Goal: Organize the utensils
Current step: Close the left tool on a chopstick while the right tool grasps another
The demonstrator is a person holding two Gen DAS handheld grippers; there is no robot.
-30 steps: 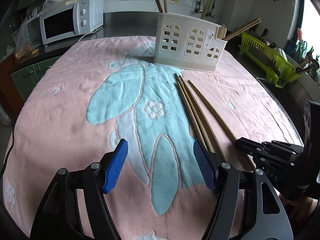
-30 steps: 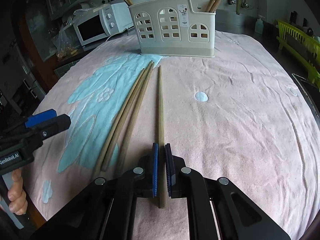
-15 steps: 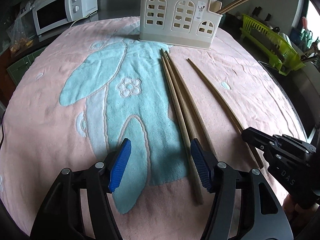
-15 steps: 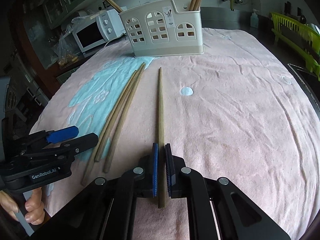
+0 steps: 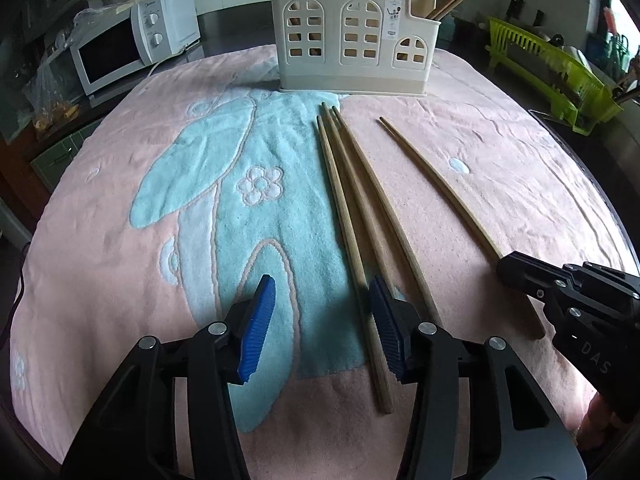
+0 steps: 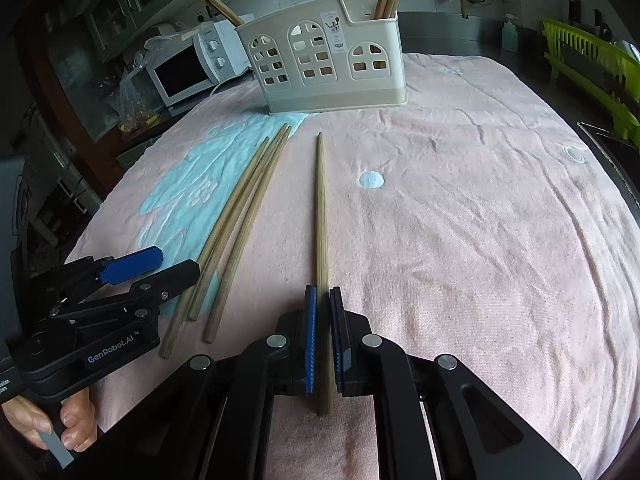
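A pink towel (image 5: 500, 168) with a pale blue figure covers the table, and a cream utensil holder (image 5: 352, 46) with arched window cut-outs stands upright toward its far edge, several chopsticks leaning out of both ends. On the towel lie 4 long wooden chopsticks, thin tips toward the holder: a bundle of 3 chopsticks (image 5: 360, 216) touching side by side at the middle, and a single chopstick (image 6: 321, 216) well apart on their right. The right tongs (image 6: 323, 336) are clamped narrow on the thick near end of that single chopstick, whose butt pokes out behind the blue pads. The left tongs (image 5: 320, 328) stand wide, low over the near ends of the bundle: the leftmost stick's butt runs between the pads (image 5: 256, 332), just inside the right pad. The left tongs' body reads "GenRobot.AI"; the right one shows "DAS". The holder's small sticker is too small to read.
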